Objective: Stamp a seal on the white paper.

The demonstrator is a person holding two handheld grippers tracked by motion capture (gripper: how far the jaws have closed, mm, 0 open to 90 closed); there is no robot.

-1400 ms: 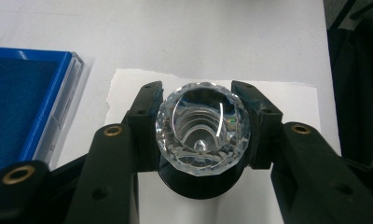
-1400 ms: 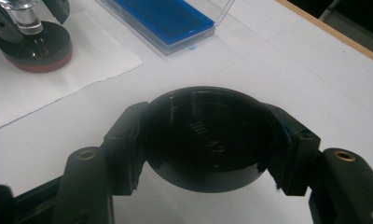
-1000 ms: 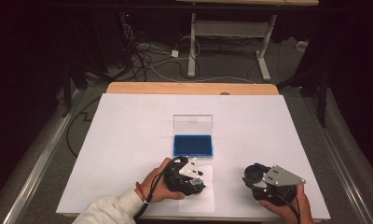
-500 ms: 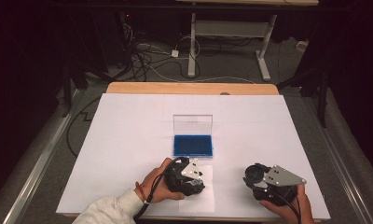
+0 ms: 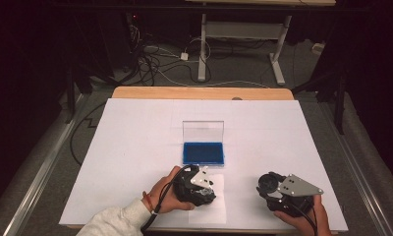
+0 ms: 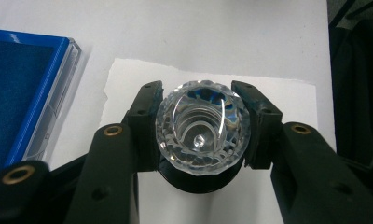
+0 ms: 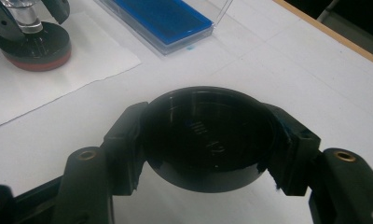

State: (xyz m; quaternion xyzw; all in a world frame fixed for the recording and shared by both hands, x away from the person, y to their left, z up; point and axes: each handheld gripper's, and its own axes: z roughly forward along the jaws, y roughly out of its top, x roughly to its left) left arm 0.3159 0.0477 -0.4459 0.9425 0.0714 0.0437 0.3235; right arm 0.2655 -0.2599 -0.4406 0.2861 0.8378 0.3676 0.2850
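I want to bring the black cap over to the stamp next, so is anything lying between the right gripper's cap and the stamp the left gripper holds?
Nothing visible. The right gripper holds the black cap; between it and the stamp lies bare white table and the paper sheet. The blue case sits off to the side.

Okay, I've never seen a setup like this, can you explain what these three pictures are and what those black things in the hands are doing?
A person at a white table holds a hand-operated gripper in each hand. One camera looks down from above; the other two ride on the grippers.

The left gripper has its fingers closed on a clear faceted stamp handle with a black base, standing on a sheet of paper. The right gripper grips a round black cap. An open blue ink pad case lies between them, farther back.
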